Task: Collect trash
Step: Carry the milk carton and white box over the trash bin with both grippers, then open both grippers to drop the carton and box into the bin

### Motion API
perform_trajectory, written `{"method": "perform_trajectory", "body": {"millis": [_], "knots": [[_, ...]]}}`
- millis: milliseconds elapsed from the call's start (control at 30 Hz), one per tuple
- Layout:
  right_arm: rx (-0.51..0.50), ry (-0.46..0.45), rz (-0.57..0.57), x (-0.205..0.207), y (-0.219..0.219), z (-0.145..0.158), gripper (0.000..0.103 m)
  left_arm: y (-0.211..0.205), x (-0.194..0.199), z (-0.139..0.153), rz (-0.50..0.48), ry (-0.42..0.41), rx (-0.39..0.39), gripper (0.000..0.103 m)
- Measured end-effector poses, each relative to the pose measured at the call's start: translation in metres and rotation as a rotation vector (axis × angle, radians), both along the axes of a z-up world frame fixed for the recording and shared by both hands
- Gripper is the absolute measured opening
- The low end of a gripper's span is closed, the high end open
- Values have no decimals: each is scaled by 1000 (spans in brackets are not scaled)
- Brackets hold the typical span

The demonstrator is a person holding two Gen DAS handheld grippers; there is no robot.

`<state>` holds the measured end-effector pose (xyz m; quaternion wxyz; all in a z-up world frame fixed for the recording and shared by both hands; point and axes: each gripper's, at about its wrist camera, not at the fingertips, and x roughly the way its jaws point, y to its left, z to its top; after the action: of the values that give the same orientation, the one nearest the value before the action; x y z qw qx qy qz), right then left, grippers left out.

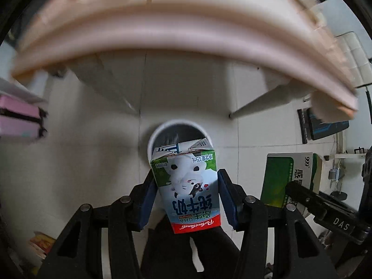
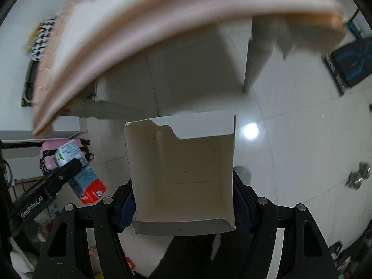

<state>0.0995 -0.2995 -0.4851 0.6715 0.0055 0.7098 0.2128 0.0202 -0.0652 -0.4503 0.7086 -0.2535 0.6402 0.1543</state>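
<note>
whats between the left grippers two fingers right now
A small milk carton, held upside down between the left gripper's fingers, above a white bin on the floor. The left wrist view shows it.

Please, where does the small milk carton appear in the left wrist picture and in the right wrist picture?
Left wrist: milk carton at lower centre, clamped between the left gripper's fingers, above the white bin.
Right wrist: milk carton at lower left, partly behind a black finger.
Shared landmark: the pink table edge across the top.

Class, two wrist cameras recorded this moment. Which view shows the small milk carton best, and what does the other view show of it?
The left wrist view: the milk carton fills the centre between the left gripper fingers, printed front readable, above the white bin. The right wrist view shows the carton only small and blurred at the left edge.
</note>
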Motion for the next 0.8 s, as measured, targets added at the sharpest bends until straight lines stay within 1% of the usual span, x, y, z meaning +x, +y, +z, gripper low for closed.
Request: {"method": "perform_trajectory", "body": {"millis": [33, 67, 100, 200, 267, 333, 367, 400, 433, 467, 500, 533, 567, 600, 633, 700, 800], "knots": [[-4, 13, -6, 0, -1, -18, 72, 2, 1, -27, 13, 16, -19, 48], [-11, 25, -13, 0, -1, -45, 72, 5, 3, -54, 28, 32, -37, 48], [-15, 31, -12, 1, 0, -64, 72, 7, 4, -75, 36, 41, -61, 48], [-26, 77, -36, 6, 2, -136, 73, 17, 12, -143, 67, 73, -141, 49], [-32, 102, -43, 6, 7, -174, 73, 20, 17, -174, 80, 89, -178, 51], [-22, 134, -44, 9, 13, -204, 73, 23, 23, -198, 78, 104, -185, 51], [-20, 140, -42, 9, 16, -218, 73, 24, 25, -210, 76, 107, -184, 53], [-20, 146, -35, 8, 20, -235, 74, 25, 26, -215, 81, 106, -186, 62], [-17, 151, -32, 7, 22, -244, 75, 28, 26, -223, 88, 109, -184, 70], [-9, 160, -31, 9, 25, -255, 76, 29, 25, -228, 93, 112, -181, 87], [0, 168, -31, 10, 29, -265, 77, 31, 24, -230, 95, 113, -180, 94], [3, 171, -30, 10, 32, -273, 80, 34, 21, -233, 93, 118, -171, 94], [7, 171, -31, 11, 34, -280, 82, 35, 19, -234, 88, 127, -157, 94], [16, 172, -30, 12, 38, -285, 85, 36, 16, -234, 84, 133, -143, 94], [22, 174, -30, 12, 39, -287, 95, 38, 12, -232, 82, 139, -130, 94], [18, 157, -21, 11, 48, -290, 103, 39, 5, -228, 75, 152, -97, 94], [-15, 126, 23, 11, 58, -286, 103, 41, -2, -218, 63, 167, -42, 94]]}}
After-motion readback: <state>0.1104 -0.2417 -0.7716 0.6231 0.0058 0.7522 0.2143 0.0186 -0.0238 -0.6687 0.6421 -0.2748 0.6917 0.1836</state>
